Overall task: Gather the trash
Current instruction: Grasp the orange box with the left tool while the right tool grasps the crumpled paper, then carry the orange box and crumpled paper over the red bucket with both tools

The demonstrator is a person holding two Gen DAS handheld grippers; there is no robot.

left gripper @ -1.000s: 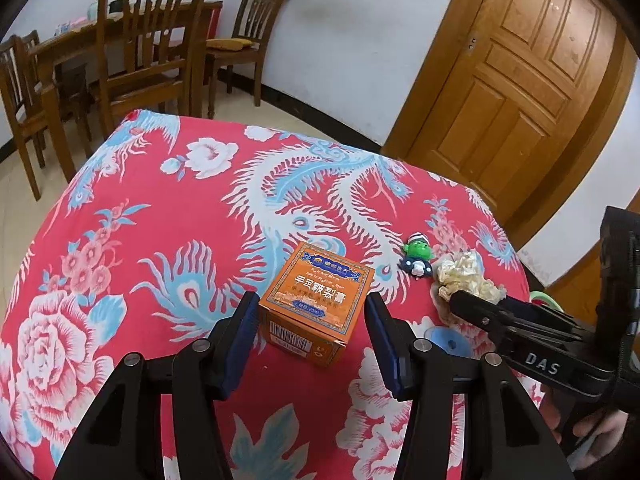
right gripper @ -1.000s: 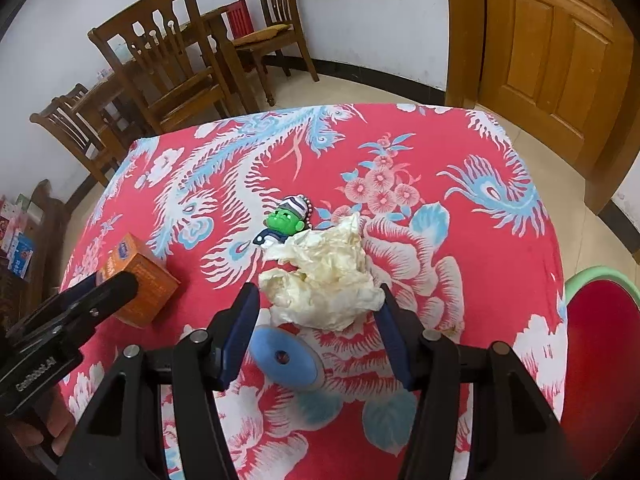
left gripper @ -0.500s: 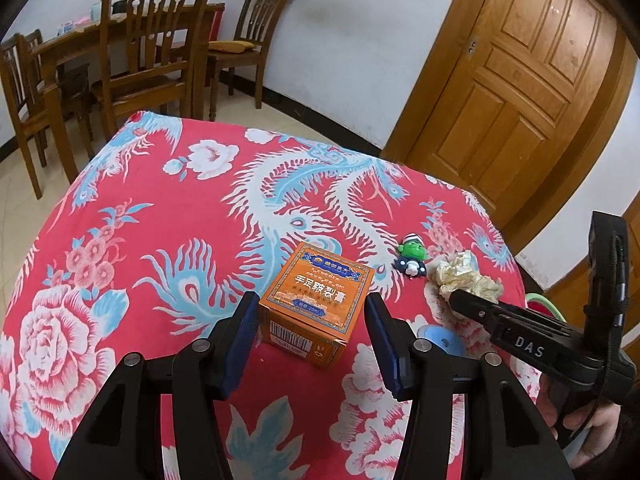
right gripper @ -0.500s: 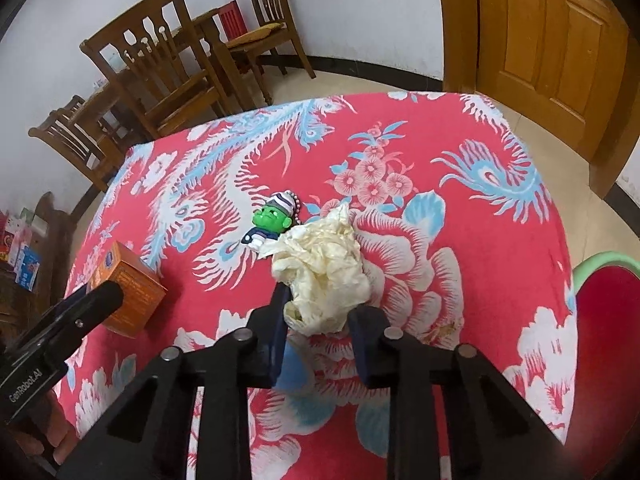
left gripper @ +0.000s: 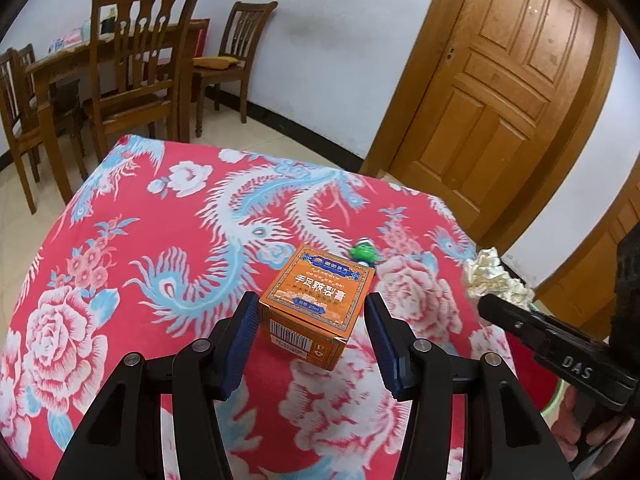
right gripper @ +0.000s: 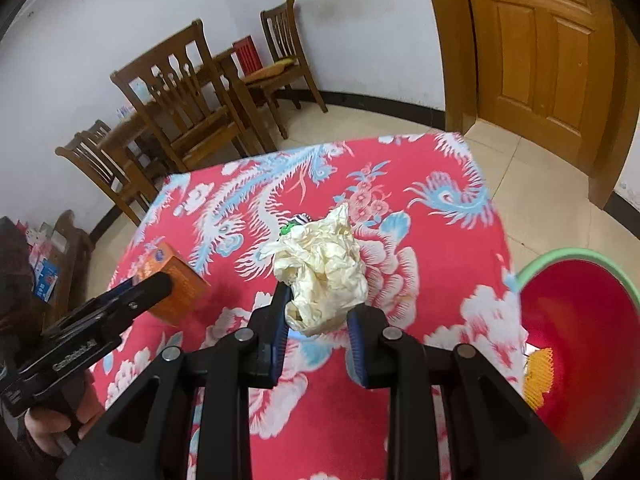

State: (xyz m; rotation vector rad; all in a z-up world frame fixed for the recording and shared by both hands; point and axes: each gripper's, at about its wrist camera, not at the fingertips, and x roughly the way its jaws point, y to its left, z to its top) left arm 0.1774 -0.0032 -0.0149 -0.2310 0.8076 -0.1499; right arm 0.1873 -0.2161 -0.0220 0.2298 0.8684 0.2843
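Observation:
An orange carton [left gripper: 316, 304] sits between the blue pads of my left gripper [left gripper: 311, 300], which is shut on its sides and holds it just above the red floral tablecloth [left gripper: 160, 220]. From the right wrist view the same carton [right gripper: 176, 284] shows behind the left gripper [right gripper: 152, 284]. My right gripper [right gripper: 318, 320] is shut on a crumpled cream wad [right gripper: 324, 272] and holds it above the cloth. In the left wrist view that wad [left gripper: 494, 276] sticks out past the right gripper's fingers [left gripper: 520, 324].
A small green toy figure [left gripper: 364, 250] stands on the cloth beyond the carton. A red basin with a green rim [right gripper: 580, 320] stands low at the table's right side, with an orange net [right gripper: 538, 376] in it. Wooden chairs [left gripper: 140, 60] and a door [left gripper: 508, 92] lie beyond.
The right gripper closed on the cream wad and lifted it off the cloth, toward the right. The left gripper rose a little with the carton still between its pads.

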